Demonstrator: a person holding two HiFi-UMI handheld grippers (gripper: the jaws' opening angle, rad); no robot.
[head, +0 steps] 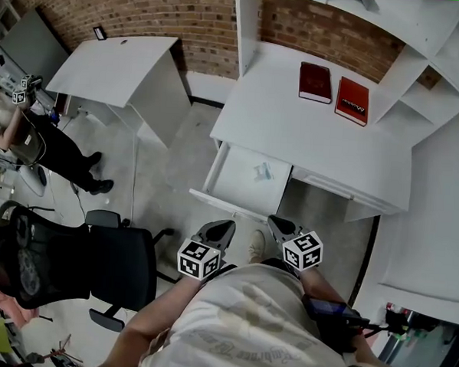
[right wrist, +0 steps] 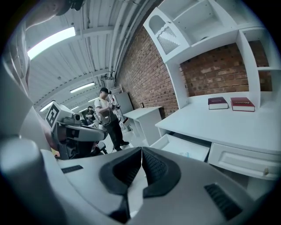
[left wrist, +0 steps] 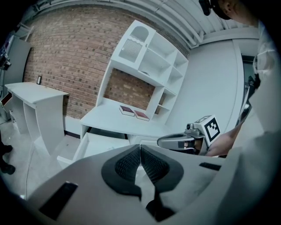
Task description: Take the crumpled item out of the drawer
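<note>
A black office chair (head: pixel 95 264) stood on the concrete floor to the left of the person holding the grippers. Farther left, beside a second white table (head: pixel 120 70) against the brick wall (head: pixel 184 19), another person (head: pixel 47 142) stood.

Ahead was a white desk (head: pixel 294 128) with a shelved hutch (head: pixel 420 51). On its top lay two dark red books (head: pixel 315 82) (head: pixel 352 101), side by side and near the back. A shut drawer (right wrist: pixel 239 158) sat to the right of the open one.

The open drawer (head: pixel 241 187) was pulled out from the desk's left side. In it lay the crumpled item (head: pixel 262 171), small and pale, toward the back right, apart from the walls. What else the drawer held could not be made out. Its front panel (head: pixel 228 204) stood between the item and the grippers.

The left gripper (head: pixel 219 230) and the right gripper (head: pixel 277 224) were held side by side near that front panel, short of it and over the floor, both pointing toward the drawer. The person's shoe (head: pixel 257 245) showed between them. Each gripper's dark ribbed pads (left wrist: pixel 127 165) (right wrist: pixel 156 167) met at the tips, with nothing between them.
</note>
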